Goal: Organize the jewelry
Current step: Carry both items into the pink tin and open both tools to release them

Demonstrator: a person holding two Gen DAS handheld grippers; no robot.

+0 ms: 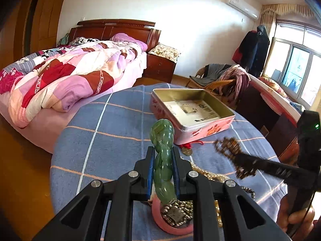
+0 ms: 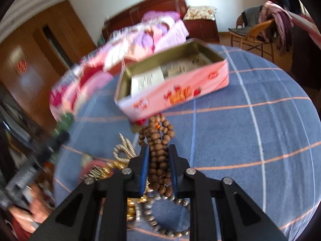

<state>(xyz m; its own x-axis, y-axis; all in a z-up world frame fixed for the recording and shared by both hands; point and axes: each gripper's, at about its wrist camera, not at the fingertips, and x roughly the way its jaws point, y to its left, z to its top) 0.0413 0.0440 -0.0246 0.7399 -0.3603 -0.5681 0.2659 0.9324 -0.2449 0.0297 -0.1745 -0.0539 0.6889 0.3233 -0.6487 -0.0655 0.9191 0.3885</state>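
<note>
- The green jade bangle (image 1: 163,161) stands edge-on between the blue pads of the left gripper (image 1: 163,150), which is clamped on it, jaws nearly together; the bangle's top rises above the fingertips, clear of the cloth.
- The brown wooden bead string (image 2: 158,150) hangs bunched between the pads of the right gripper (image 2: 158,148), which is closed on it; loops of beads spill out past the fingertips and below the jaws.
- In the left wrist view the right gripper comes in from the right, blurred, with the beads dangling at its tip above the table.
- Under both grippers lies a pile of jewelry: gold chains (image 2: 120,156), a metal bead bracelet (image 2: 170,217), a pink bangle (image 1: 170,224) with a silver piece lying in it.
- The pink tin box (image 1: 192,112) sits open just beyond the pile, a printed paper lying on its bottom.
- A coin pendant on red cord (image 1: 187,150) lies at the tin's near corner.
- All rests on a round table under a blue checked cloth (image 1: 112,132).
- A hand (image 1: 297,219) grasps the right gripper's handle.
</note>
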